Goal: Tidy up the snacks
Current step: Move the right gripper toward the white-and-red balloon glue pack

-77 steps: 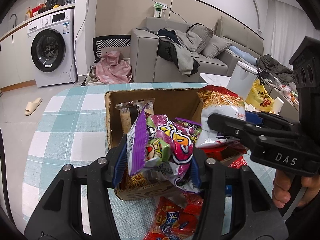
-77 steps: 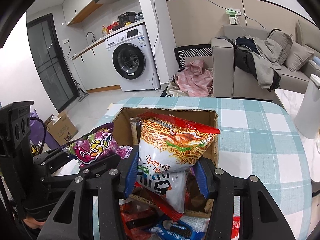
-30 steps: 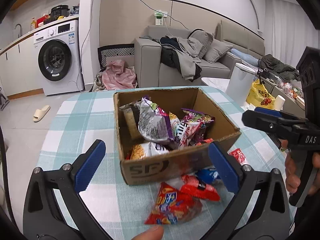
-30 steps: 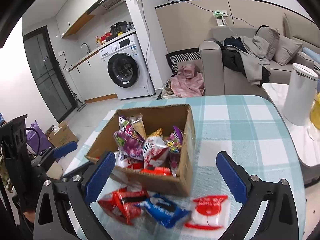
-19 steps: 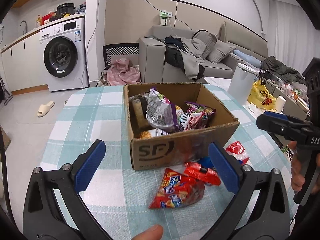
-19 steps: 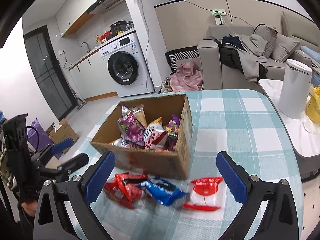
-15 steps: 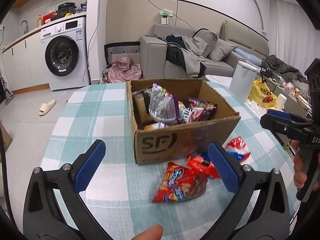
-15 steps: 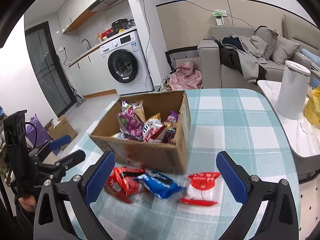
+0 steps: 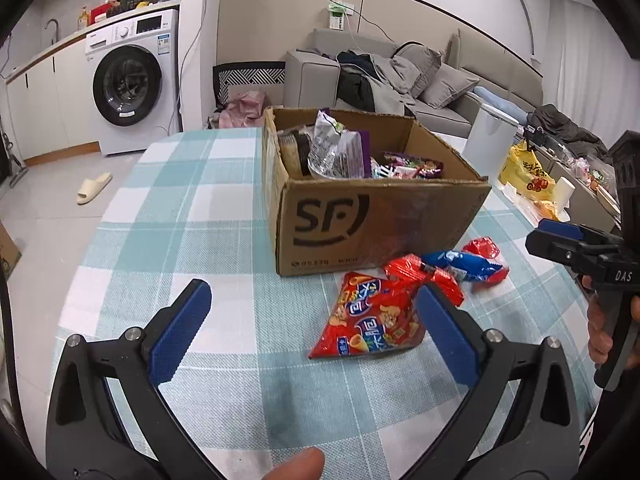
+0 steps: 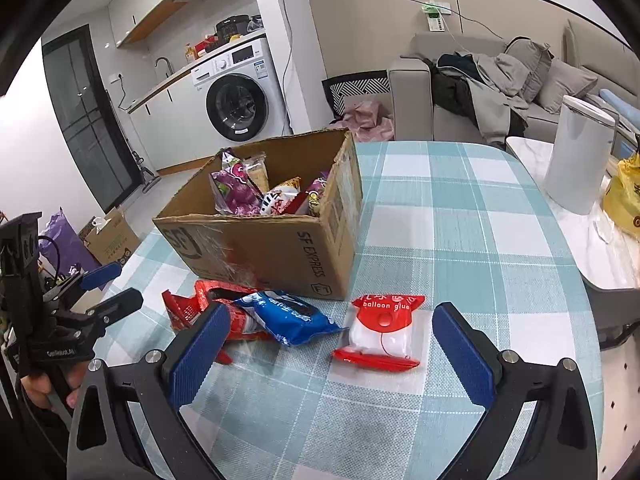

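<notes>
Both your grippers hover low over the table [image 9: 168,216], spread wide, empty: left gripper [image 9: 312,336] near the red packet [image 9: 372,320], right gripper [image 10: 328,348] by the balloon pack [image 10: 380,332], before the box [image 10: 276,248].

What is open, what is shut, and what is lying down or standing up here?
Left gripper: open, empty.
Right gripper: open, empty.
Cardboard box: upright, top open, with snack packets inside.
Red chip bag: lying flat on the tablecloth, sealed.
Blue snack packet: lying on the tablecloth, in front of the box.
Balloon glue packet: lying flat, sealed.
Washing machine: door shut.
</notes>
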`<action>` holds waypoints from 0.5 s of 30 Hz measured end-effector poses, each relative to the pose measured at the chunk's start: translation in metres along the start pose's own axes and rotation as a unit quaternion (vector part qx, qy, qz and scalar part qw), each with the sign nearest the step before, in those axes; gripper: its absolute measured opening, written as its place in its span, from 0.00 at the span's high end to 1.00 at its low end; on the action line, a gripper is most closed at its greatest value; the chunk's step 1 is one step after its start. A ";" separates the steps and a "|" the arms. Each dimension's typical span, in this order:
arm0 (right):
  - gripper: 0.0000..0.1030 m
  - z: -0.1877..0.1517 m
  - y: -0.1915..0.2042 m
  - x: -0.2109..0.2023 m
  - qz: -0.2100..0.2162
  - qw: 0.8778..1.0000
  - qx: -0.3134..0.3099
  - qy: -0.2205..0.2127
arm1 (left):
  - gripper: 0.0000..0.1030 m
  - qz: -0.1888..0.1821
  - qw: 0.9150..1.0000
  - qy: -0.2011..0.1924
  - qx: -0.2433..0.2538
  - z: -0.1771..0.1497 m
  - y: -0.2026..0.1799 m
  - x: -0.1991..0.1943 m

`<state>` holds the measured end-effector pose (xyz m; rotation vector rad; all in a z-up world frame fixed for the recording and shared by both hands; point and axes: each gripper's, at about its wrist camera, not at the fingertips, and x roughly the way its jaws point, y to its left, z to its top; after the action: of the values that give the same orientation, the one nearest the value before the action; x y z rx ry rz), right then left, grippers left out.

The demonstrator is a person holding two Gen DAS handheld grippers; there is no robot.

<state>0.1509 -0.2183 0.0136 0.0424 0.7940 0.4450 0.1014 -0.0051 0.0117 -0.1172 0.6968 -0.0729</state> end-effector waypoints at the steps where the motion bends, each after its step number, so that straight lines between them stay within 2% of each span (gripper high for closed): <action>1: 0.00 0.000 0.000 0.000 -0.001 1.000 -0.001 0.001 | 0.01 -0.002 1.000 0.000 0.001 -0.002 -0.002 0.001; 11: 0.00 -0.003 -0.017 0.010 -0.019 1.000 0.017 0.013 | 0.01 -0.011 0.999 0.007 0.035 -0.008 -0.019 0.006; 15: 0.00 -0.007 -0.031 0.022 -0.045 0.998 0.038 0.031 | 0.01 -0.013 0.999 0.011 0.036 -0.011 -0.021 0.010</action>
<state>0.1711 -0.2385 -0.0125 0.0630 0.8706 0.3320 0.1012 -0.0282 -0.0003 -0.0559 0.7142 -0.1238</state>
